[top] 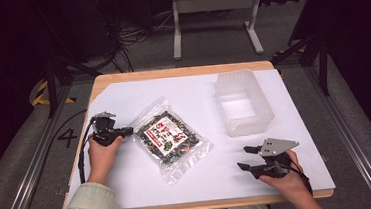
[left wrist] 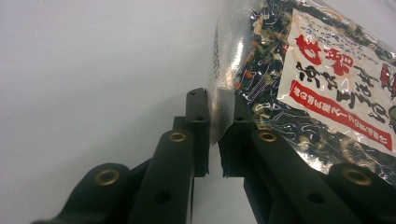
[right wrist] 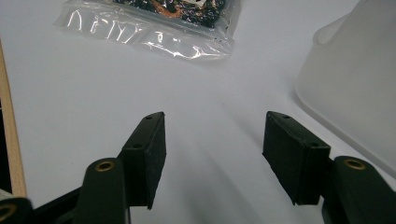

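Your left gripper [left wrist: 214, 135] is clamped on the clear plastic snack bag's [top: 171, 135] limp, slippery edge; your right gripper [right wrist: 212, 154] stands apart. Expect sagging.

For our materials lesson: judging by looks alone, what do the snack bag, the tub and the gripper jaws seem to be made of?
Snack bag: thin clear plastic film, glossy; it crinkles and throws sharp highlights, with a paper-like printed label.
Tub: translucent, frosted plastic, probably semi-rigid; its walls look milky and matte.
Left gripper, shut on the bag's edge: its jaws look like matte black moulded plastic with brass-coloured rivets; the pads may be rubbery foam.
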A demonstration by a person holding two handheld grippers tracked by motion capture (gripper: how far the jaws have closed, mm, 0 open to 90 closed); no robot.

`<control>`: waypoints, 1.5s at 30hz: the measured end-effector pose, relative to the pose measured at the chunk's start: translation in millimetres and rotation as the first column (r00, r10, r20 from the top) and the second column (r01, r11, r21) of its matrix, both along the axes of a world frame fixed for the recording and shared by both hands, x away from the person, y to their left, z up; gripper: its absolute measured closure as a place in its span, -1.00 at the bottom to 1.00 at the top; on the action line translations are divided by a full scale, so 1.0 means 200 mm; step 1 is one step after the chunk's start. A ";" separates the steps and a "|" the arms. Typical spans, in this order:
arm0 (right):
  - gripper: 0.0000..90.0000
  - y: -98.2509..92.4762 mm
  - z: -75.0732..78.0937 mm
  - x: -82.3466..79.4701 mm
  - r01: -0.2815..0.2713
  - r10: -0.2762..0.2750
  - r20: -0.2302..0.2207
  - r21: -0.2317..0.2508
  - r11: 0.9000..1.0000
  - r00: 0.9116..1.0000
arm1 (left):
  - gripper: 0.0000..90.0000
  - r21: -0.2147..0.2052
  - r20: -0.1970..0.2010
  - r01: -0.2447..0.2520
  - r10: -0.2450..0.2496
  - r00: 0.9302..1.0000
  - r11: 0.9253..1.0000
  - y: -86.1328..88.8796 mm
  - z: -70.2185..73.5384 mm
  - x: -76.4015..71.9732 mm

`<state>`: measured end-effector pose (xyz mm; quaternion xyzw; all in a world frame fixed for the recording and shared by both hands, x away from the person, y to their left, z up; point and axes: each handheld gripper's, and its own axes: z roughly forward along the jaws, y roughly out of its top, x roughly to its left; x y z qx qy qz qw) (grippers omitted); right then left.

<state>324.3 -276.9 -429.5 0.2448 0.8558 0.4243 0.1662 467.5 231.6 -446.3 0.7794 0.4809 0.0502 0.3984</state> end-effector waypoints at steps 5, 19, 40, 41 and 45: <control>-0.13 0.00 0.00 0.00 0.000 0.000 0.001 -0.001 1.000 1.000 | 0.98 0.017 0.020 -0.011 0.011 1.000 1.000 -0.01 0.01 -0.01; -0.14 0.00 0.00 0.00 0.002 -0.001 0.004 -0.006 1.000 1.000 | 0.99 -0.043 0.082 -0.034 0.037 0.996 0.998 0.01 0.08 -0.05; -0.13 0.00 0.01 -0.01 0.007 -0.007 0.018 -0.015 1.000 1.000 | 0.99 -0.129 0.270 0.055 -0.019 0.963 0.990 0.00 0.41 -0.22; -0.12 0.00 0.01 -0.01 0.008 -0.008 0.020 -0.016 1.000 1.000 | 0.99 -0.139 0.277 0.059 -0.018 0.961 0.989 0.00 0.43 -0.24; -0.12 0.00 0.02 -0.01 0.007 -0.007 0.027 -0.012 1.000 1.000 | 0.99 -0.150 0.340 0.087 -0.031 0.940 0.985 -0.01 0.52 -0.30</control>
